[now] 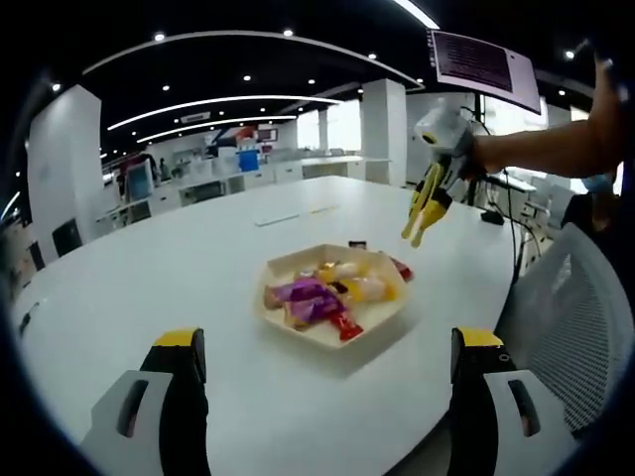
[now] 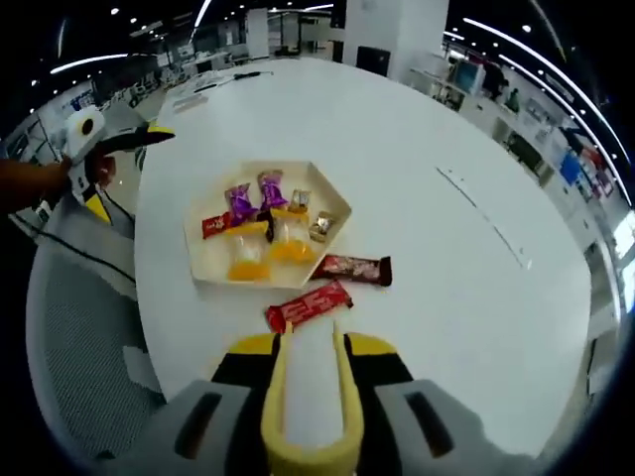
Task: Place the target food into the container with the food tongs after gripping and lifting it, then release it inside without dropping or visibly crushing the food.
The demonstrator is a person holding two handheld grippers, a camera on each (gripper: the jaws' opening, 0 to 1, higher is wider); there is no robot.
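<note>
A red-wrapped candy bar [image 2: 309, 305] lies on the white table [image 2: 446, 119], just beside the hexagonal tray [image 2: 337, 203], its long axis slanting toward the yellow food tongs [image 2: 308, 397]. A brown-wrapped bar [image 2: 354, 268] lies between it and the tray's edge. The tray holds purple, red and orange sweets. The right gripper [image 2: 308, 382] is clamped on the tongs, whose arms stand apart. The left gripper [image 1: 327, 357] is spread wide, holding nothing, before the tray [image 1: 288, 266].

Red bar [image 2: 309, 304]; white table [image 2: 446, 258]
</note>
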